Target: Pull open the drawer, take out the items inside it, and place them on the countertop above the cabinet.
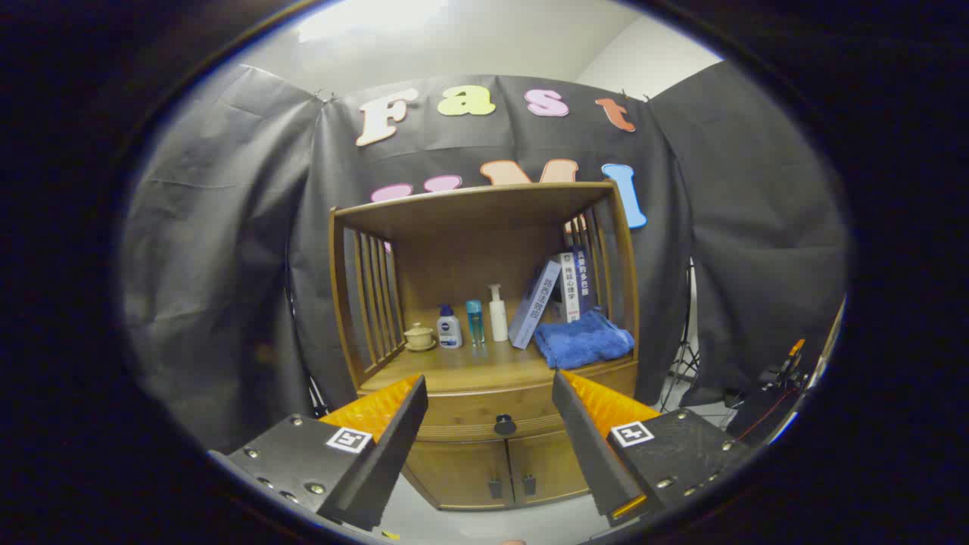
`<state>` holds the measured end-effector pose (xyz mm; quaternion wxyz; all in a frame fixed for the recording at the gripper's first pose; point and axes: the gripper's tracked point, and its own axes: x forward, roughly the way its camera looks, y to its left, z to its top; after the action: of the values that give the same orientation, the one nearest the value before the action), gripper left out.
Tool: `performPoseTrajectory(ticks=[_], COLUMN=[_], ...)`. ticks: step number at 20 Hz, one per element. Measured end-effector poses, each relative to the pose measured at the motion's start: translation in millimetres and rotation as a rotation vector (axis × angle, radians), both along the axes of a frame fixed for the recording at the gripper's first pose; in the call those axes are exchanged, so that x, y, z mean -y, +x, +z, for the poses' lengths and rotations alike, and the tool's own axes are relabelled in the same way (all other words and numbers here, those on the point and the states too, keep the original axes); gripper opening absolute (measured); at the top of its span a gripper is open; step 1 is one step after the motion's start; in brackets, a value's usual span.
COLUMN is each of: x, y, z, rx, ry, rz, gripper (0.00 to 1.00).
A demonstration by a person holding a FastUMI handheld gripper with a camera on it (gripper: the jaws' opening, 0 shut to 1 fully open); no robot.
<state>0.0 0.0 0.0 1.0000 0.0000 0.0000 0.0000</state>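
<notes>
On the counter (pixel 454 371) of the wooden cabinet (pixel 484 454), reading left to right, stand a small lidded cup on a saucer (pixel 419 336), a white bottle with a dark cap (pixel 449 328), a slim blue bottle (pixel 475 321) and a white pump bottle (pixel 497 312). Then come leaning books (pixel 546 299) and a folded blue towel (pixel 583 339) near the right slats.

Below the counter's front edge, the drawer (pixel 484 412) is closed, so whatever is inside it is hidden. It is a shallow wooden front, slightly bowed, with one small dark round knob (pixel 504 425) at its middle. Under it are two cupboard doors (pixel 492 471) with small dark pulls.

The gripper (pixel 489 401) is spread wide and holds nothing. The knob lies between its fingers and beyond their tips, well apart from both.

As I judge it, the risks come from the knob being small and round. The fingers could close off-centre and slip off it. A pull that is not straight could make the drawer bind. Later, the counter's crowded right side leaves less room, so items set down carelessly could knock the bottles over.
</notes>
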Motion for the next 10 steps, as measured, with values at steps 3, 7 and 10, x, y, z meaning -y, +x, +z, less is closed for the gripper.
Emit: performPoseTrajectory(ticks=[3, 7, 10], x=[4.7, 8.2, 7.3], y=[-2.4, -3.7, -2.0], z=[7.6, 8.8, 7.8], rx=[0.026, 0.028, 0.026], ry=[0.015, 0.013, 0.009], rz=[-0.006, -0.009, -0.008], gripper=[0.99, 0.99, 0.99])
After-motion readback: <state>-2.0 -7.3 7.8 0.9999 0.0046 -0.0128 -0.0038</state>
